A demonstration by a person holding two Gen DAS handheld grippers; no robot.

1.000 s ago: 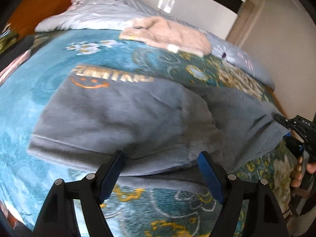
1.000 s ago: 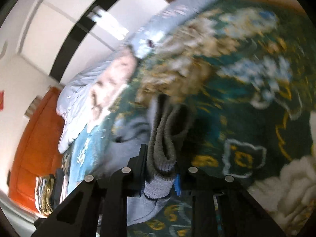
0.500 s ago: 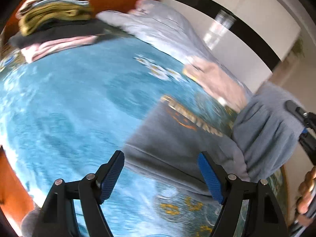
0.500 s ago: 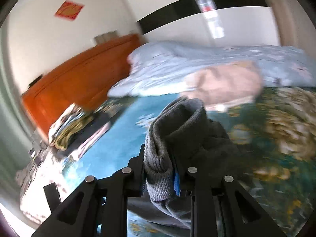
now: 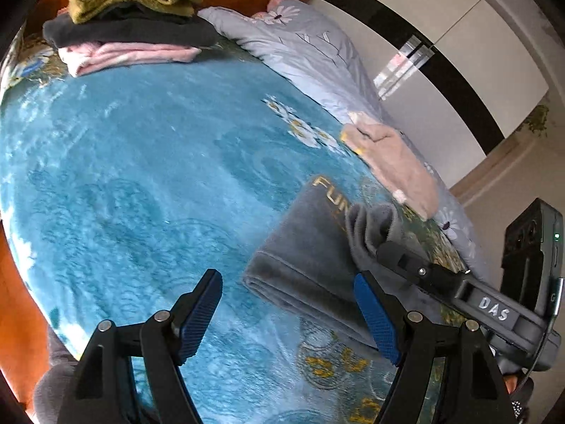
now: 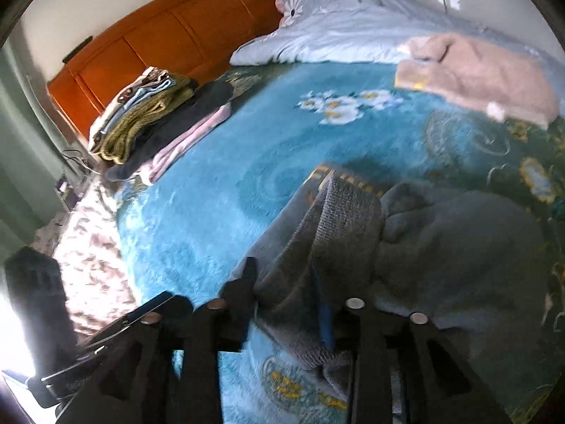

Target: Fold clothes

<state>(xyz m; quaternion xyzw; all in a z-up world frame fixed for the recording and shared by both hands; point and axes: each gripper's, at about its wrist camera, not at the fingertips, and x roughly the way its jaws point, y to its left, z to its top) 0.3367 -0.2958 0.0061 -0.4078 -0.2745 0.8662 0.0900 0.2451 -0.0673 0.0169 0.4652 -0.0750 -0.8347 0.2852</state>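
Note:
A grey sweatshirt [image 5: 310, 247] with gold lettering lies on the blue floral bedspread [image 5: 141, 176]. My right gripper [image 6: 287, 300] is shut on the sweatshirt's ribbed cuff [image 6: 339, 219] and holds the sleeve over the garment's body [image 6: 459, 254]. In the left wrist view the right gripper [image 5: 378, 247] reaches in from the right with the cuff [image 5: 370, 226] bunched at its tip. My left gripper [image 5: 287, 314] is open and empty, hovering above the sweatshirt's near edge.
A stack of folded clothes [image 5: 130, 10] sits at the far left by the orange headboard [image 6: 159, 35]. A beige garment [image 5: 395, 162] lies beyond the sweatshirt, next to a grey quilt [image 5: 310, 49]. The bed's left edge drops to a patterned floor [image 6: 88, 247].
My right gripper has carried the sleeve cuff up and leftward across the sweatshirt. My left gripper has stayed open and swung left, bringing the clothes stack into view.

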